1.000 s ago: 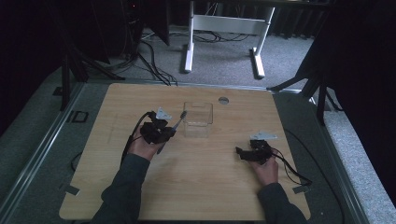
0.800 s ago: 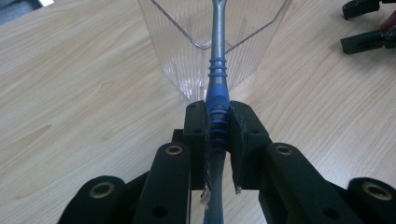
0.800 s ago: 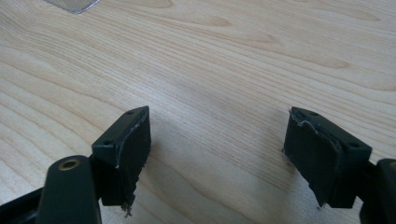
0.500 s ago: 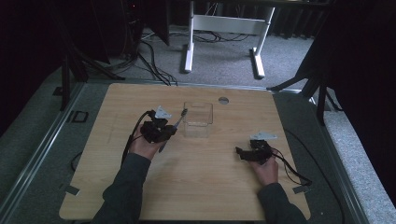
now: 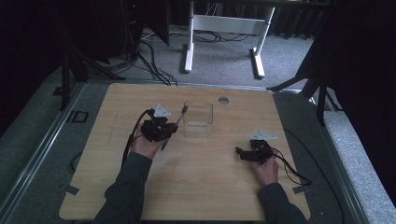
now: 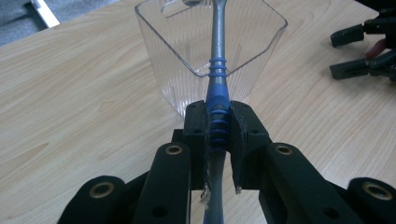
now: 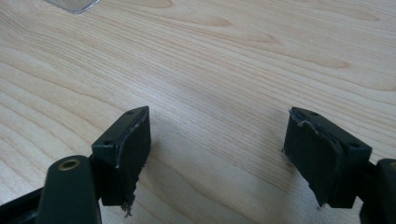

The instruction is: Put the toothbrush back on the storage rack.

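Toward the surface's far edge, my left fingers (image 6: 218, 135) clamp a blue-handled tool (image 6: 218, 93) — its tip over the clear box (image 6: 187, 51); my right fingers (image 7: 217, 158) gape empty near the right edge.

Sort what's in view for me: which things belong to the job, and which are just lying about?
In the job:
- blue-handled metal wrench, clamped in the left gripper
- clear square plastic container

Lying about:
- small round grey disc on the wooden table
- open right gripper, idle

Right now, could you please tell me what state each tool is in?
Left tool: closed on the blue-handled utensil, which points toward the clear container.
Right tool: open, holding nothing, above the table.
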Tool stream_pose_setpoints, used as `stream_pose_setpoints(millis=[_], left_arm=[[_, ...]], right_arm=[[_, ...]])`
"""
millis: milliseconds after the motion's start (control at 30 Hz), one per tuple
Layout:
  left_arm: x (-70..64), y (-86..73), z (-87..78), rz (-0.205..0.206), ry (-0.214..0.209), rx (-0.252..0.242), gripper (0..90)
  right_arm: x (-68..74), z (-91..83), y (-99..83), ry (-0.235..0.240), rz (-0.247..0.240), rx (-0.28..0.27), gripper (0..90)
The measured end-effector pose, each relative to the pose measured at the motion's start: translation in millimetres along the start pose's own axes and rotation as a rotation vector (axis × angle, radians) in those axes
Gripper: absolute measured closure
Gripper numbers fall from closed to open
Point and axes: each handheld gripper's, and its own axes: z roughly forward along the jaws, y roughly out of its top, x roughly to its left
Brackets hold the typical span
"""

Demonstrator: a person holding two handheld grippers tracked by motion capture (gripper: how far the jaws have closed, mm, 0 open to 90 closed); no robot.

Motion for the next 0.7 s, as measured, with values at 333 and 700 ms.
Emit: stream_pose_setpoints(millis=[333,700], left_arm=[[2.4,1.1,0.3,-0.028,-0.016,-0.032,78.1],[4.0,2.7,0.7,-0.057,-0.03,-0.066,78.1]], right_arm=[[0.0,0.0,0.0,0.0,0.001,0.001,22.7],[0.0,0.0,0.1,0.001,0.0,0.001,22.7]])
